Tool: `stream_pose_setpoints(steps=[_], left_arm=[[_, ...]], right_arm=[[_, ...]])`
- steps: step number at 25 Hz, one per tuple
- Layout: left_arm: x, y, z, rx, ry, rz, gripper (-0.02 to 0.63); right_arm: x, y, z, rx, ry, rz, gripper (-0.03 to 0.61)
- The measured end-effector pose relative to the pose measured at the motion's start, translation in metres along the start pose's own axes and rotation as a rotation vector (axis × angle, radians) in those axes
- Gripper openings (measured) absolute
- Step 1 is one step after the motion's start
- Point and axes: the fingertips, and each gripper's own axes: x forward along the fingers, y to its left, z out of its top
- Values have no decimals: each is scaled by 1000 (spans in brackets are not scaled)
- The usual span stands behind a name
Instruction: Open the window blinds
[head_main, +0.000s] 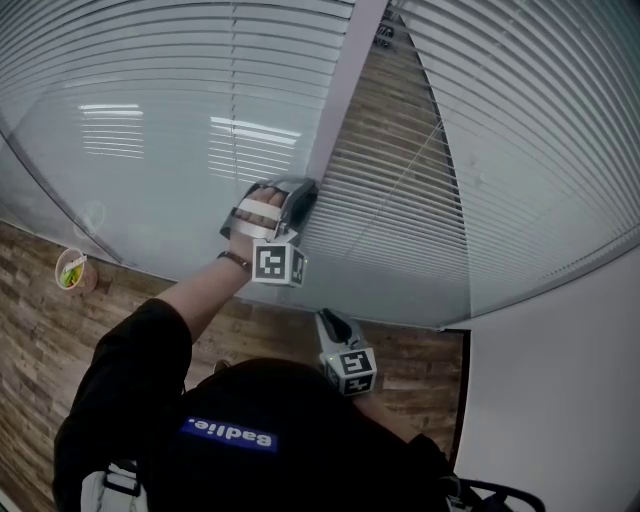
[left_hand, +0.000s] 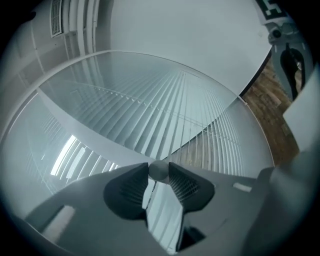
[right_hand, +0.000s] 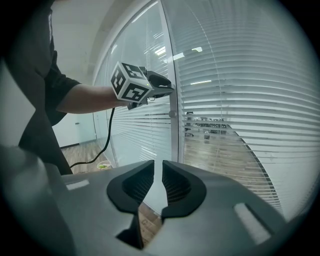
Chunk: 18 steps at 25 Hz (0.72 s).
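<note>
White slatted blinds (head_main: 400, 230) hang behind glass on both sides of a grey upright frame post (head_main: 335, 100). The slats (left_hand: 165, 120) right of the post are tilted enough to show the wooden floor beyond. My left gripper (head_main: 298, 192) is held level against the post, shut on a small round grey knob (left_hand: 159, 170) that sits between its two dark pads (left_hand: 127, 192). It also shows in the right gripper view as the left gripper (right_hand: 167, 90) with its marker cube. My right gripper (head_main: 326, 318) hangs lower, close to my body; its jaws (right_hand: 159, 180) stand a narrow slit apart with nothing between them.
A small bowl with something green (head_main: 72, 270) stands on the wooden floor by the glass at left. A black cable (right_hand: 102, 145) hangs down from my left arm. A white wall (head_main: 560, 400) closes the right side.
</note>
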Motion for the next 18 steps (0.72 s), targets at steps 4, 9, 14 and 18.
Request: stream_pose_setpoints(steps=[4, 9, 14, 18], left_arm=[[1, -1, -2, 76, 1, -12, 124], [1, -15, -6, 238, -15, -82, 123], [-1, -5, 0, 352, -41, -68, 123], [0, -3, 1, 438, -53, -65, 123]], right_arm=[[-3, -3, -1, 6, 5, -8, 51], [-4, -3, -3, 10, 6, -3, 49], [-5, -3, -4, 11, 5, 1, 49], [-4, -1, -4, 9, 5, 6, 51]])
